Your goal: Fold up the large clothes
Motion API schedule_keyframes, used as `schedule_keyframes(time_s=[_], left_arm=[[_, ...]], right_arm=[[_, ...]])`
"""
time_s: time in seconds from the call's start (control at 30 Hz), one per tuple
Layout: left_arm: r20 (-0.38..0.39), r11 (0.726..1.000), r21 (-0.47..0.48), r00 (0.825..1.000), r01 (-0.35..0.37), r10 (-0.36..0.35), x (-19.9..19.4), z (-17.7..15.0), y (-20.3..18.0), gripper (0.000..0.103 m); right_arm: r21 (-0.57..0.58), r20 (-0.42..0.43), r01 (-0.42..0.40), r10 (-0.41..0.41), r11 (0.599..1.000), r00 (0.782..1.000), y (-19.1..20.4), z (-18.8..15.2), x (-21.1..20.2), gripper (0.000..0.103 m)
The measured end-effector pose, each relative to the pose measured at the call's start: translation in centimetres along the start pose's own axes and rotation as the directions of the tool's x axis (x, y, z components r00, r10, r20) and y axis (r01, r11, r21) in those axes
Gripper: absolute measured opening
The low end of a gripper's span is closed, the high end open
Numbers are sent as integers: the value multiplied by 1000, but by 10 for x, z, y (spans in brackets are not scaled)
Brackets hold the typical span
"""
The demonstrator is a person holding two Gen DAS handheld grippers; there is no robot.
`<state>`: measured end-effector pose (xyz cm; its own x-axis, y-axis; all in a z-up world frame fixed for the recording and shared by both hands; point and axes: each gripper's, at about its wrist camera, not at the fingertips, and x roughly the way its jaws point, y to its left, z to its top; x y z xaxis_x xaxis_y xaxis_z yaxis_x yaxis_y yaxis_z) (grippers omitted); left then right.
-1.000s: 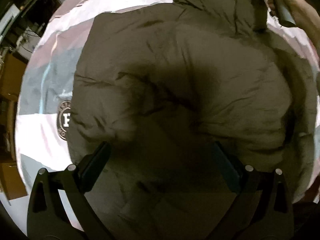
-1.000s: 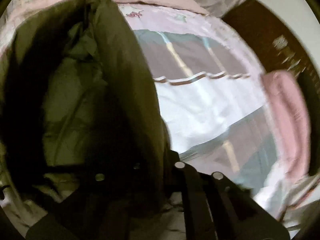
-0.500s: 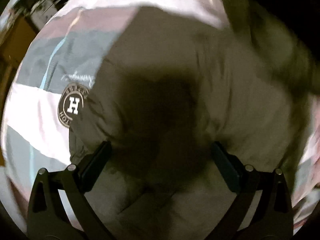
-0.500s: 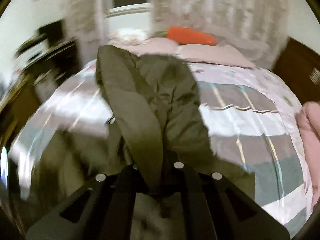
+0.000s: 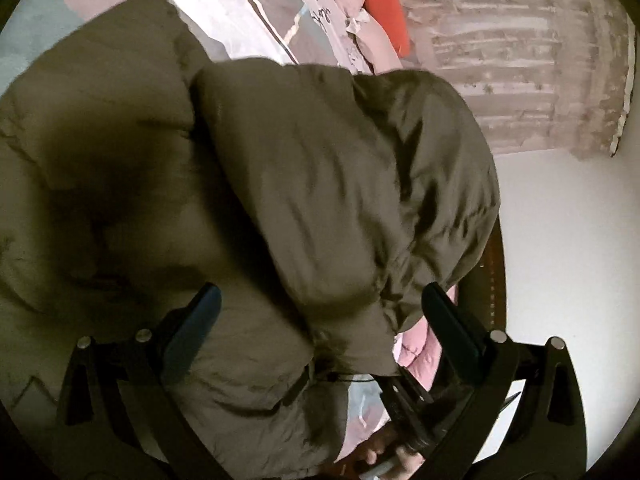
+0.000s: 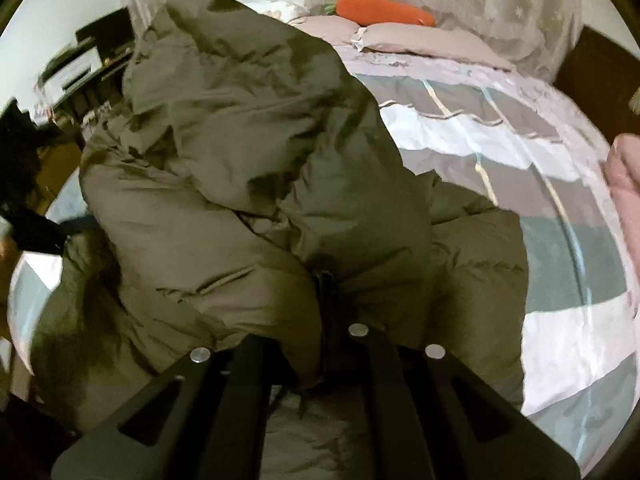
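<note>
An olive-green puffer jacket [image 5: 280, 184] lies on the bed and fills most of both views [image 6: 248, 168]. My left gripper [image 5: 320, 300] is open above it, with jacket fabric between and under its fingers. My right gripper [image 6: 326, 284] is shut on a fold of the jacket and lifts that part up and over the rest. The right gripper also shows at the bottom of the left wrist view [image 5: 404, 400], clamped on the jacket's edge, with the hand below it.
The bed has a patchwork duvet [image 6: 520, 152] in grey, white and pink. A carrot-shaped cushion [image 6: 384, 10] and pillows [image 6: 420, 40] lie at the head. A pink blanket [image 6: 624, 184] is at the right edge. Dark furniture [image 6: 80, 64] stands at the left.
My right gripper has carried a fold of the jacket up and over toward the left gripper. The left gripper's view has swung from the duvet logo toward the bed's head.
</note>
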<state>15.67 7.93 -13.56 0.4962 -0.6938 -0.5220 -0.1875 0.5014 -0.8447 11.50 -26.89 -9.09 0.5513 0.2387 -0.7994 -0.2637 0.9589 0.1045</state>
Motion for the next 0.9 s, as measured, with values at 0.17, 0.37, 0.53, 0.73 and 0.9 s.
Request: schedule_keyframes(time_s=[0.17,0.37,0.53,0.73,0.9], left_arm=[[-60,997,1,995,76,-76,19,15,6,15],[-2,980,173,995,95,-96,-8,6,-29,10],[15,961,250,992,119,-126,-25,-2,-51,10],[-27,963,250,995,104,-100,-16,-13,-44,10],[-124,926,375,992,46,1,2,-55,-69,10]], right_arm=[[6,-32,4,-4,1000,999,-1,0,-4,10],[-16,13,4,-4,1000,1000,9,3,-27,13],[-127,163,20,1,992,987,27,0,-65,75],[-119,242,-107,133,987,961,27,0,-106,102],[86,256,-199,171,976,951,-7,7,-109,102]])
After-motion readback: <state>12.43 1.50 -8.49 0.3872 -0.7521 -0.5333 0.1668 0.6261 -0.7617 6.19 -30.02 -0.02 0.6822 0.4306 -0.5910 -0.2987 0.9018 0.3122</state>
